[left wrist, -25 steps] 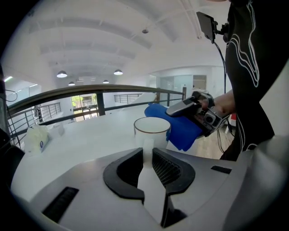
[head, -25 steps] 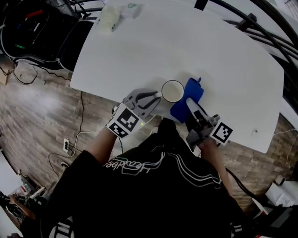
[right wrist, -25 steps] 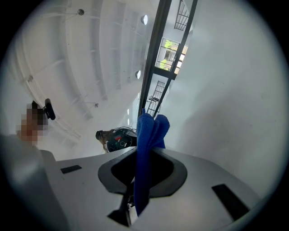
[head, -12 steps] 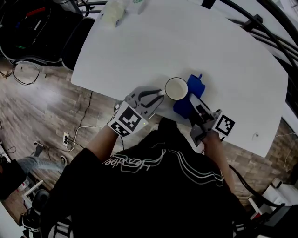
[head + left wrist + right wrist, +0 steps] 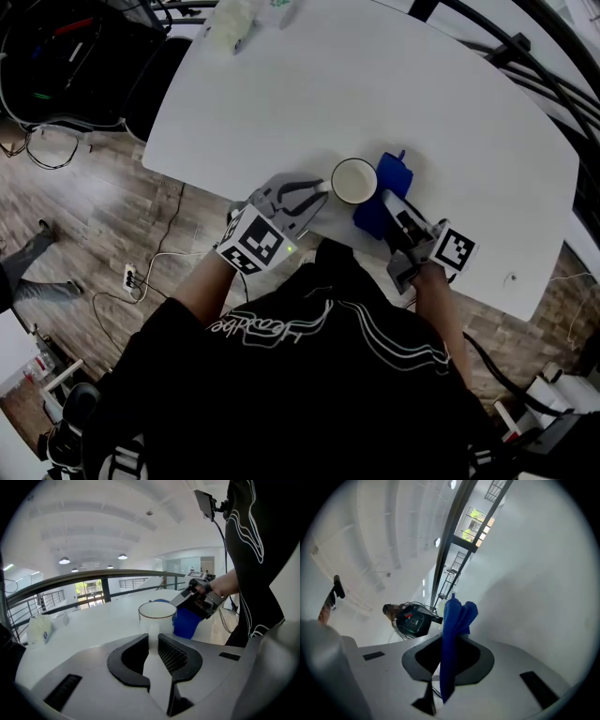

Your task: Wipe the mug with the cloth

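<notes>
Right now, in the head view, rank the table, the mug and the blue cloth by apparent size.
1. table, by far.
2–3. mug and blue cloth look about alike; the cloth is partly hidden, so I won't rank them.

White cursive lettering (image 5: 251, 329) crosses the person's black shirt (image 5: 309, 394), but it cannot be read; nothing else is legible.

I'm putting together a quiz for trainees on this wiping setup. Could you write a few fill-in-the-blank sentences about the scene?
The right gripper is shut on a ____ cloth.
The left gripper grips the mug by its ____.
The mug stands on a ____ table.
Missing words: blue; handle; white.
</notes>
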A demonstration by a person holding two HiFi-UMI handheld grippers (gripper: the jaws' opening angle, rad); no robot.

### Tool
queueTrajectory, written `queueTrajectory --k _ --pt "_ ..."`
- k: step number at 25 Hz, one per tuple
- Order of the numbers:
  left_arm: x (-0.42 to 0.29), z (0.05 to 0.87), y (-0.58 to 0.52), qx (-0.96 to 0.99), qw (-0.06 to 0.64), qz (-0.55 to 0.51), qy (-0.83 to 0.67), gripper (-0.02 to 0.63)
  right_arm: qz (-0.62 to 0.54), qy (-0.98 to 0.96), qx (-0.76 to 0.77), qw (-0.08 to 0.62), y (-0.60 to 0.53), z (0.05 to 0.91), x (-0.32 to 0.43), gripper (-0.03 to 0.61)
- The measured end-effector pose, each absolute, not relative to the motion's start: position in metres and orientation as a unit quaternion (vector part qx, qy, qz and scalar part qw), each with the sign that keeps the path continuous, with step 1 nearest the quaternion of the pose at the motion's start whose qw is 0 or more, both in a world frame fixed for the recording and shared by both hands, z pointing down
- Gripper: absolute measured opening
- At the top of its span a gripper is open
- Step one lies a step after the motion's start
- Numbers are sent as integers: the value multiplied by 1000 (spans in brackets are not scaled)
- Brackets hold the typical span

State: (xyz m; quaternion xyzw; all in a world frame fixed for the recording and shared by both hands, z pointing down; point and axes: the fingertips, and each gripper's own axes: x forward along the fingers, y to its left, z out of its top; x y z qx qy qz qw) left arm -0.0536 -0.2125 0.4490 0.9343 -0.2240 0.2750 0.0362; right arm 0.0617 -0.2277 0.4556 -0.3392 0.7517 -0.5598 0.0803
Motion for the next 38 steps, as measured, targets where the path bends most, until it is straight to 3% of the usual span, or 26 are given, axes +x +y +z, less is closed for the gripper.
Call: queueTrajectory --k 11,24,38 --pt "-51 446 -225 932 4 297 -209 67 -514 811 -251 121 -252 400 79 48" --pt "-60 448 -253 930 -36 320 -178 69 -516 835 -165 95 -265 399 53 48" --pt "-49 443 -249 935 -34 311 -167 71 -525 838 -131 66 -263 410 50 48"
